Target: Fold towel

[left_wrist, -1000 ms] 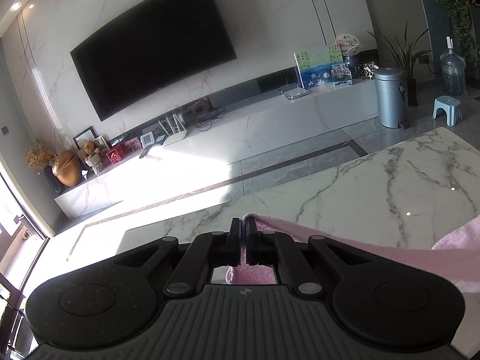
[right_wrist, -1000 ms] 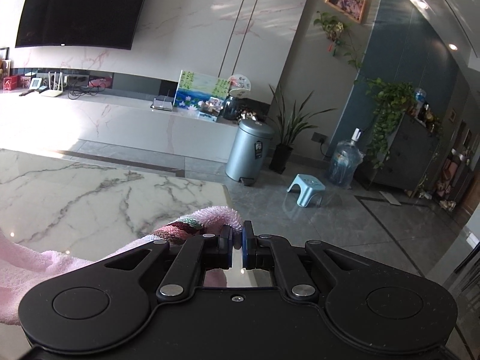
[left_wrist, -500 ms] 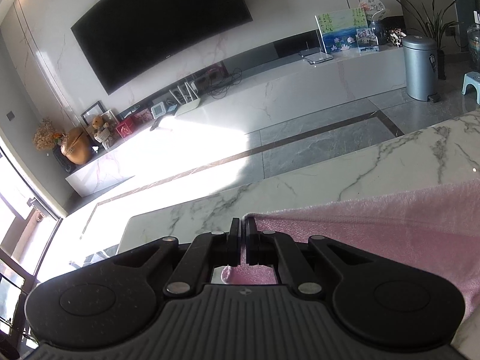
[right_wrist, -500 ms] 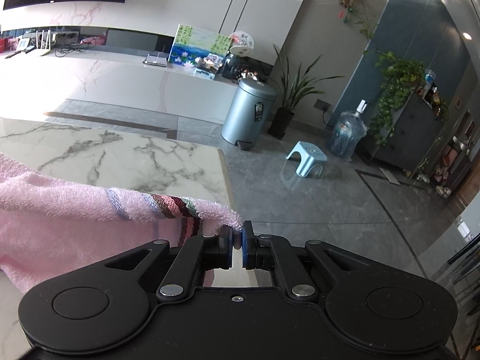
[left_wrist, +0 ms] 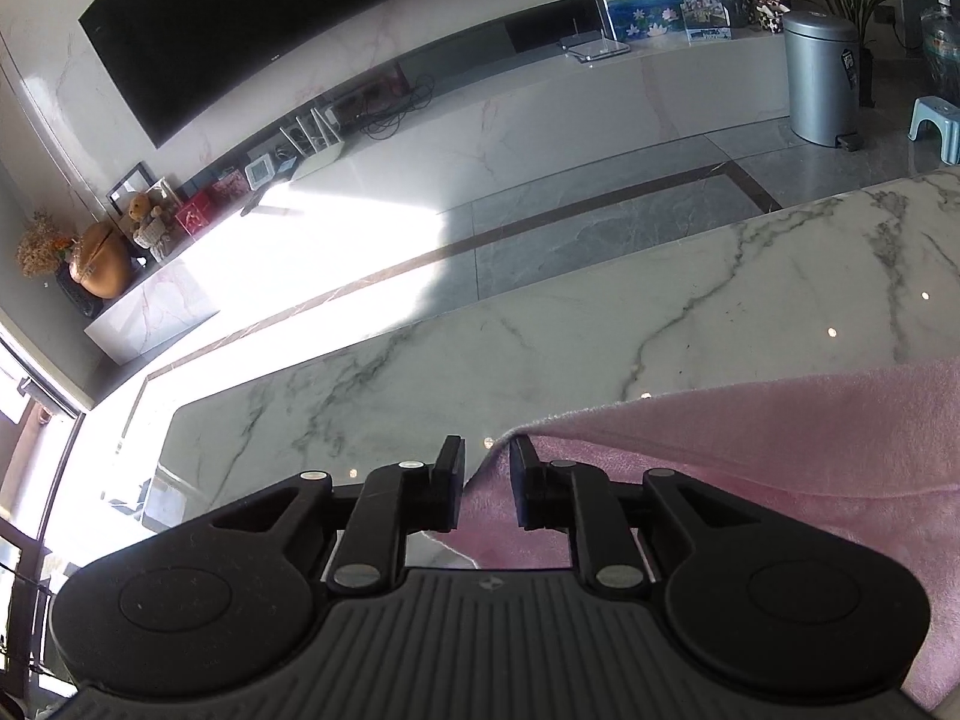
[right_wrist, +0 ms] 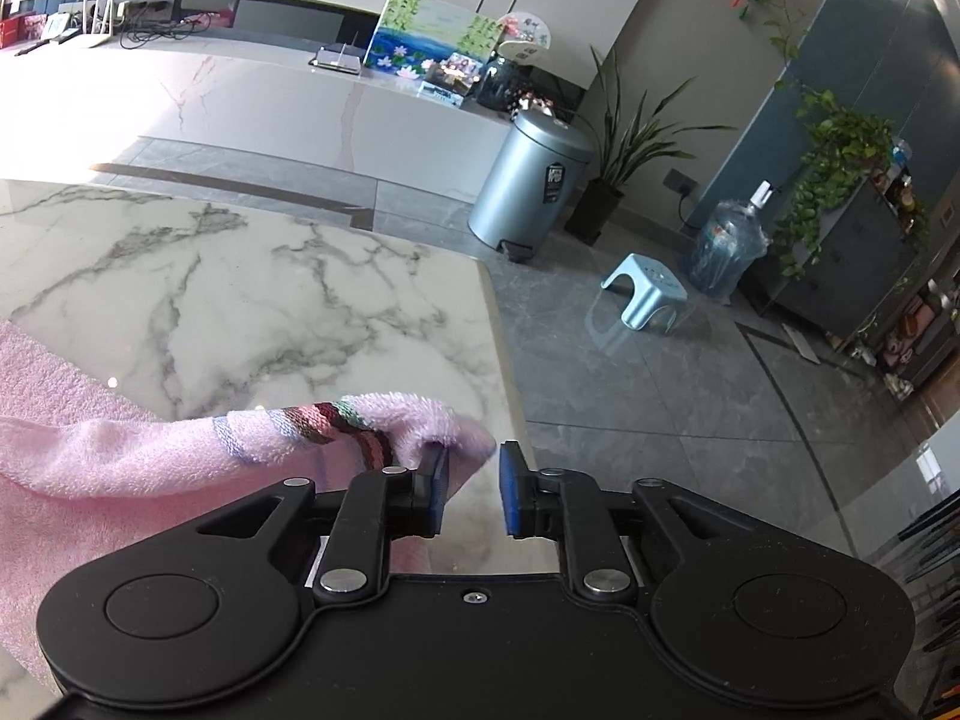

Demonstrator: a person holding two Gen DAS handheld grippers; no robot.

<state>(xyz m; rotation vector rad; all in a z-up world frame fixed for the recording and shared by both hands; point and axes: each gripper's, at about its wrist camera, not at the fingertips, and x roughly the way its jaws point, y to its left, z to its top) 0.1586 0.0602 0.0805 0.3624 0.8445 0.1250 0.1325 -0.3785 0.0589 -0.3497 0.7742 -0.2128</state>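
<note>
Your left gripper (left_wrist: 486, 480) and right gripper (right_wrist: 471, 489) are opening — pink towel (left_wrist: 750, 456) corners lie loose between the jaws, on the marble table (right_wrist: 240, 276).

White marble table (right_wrist: 252, 276), grey-veined. Beyond its far edge: dark wall television (left_wrist: 258, 18), long low cabinet (left_wrist: 540, 114), silver pedal bin (right_wrist: 531, 180), small blue stool (right_wrist: 645, 294), water bottle (right_wrist: 726, 246), potted plant (right_wrist: 624, 144), flower painting (right_wrist: 432, 39).

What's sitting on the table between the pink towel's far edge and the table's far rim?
Nothing: in both wrist views, bare marble table runs from the pink towel to the rim.
</note>
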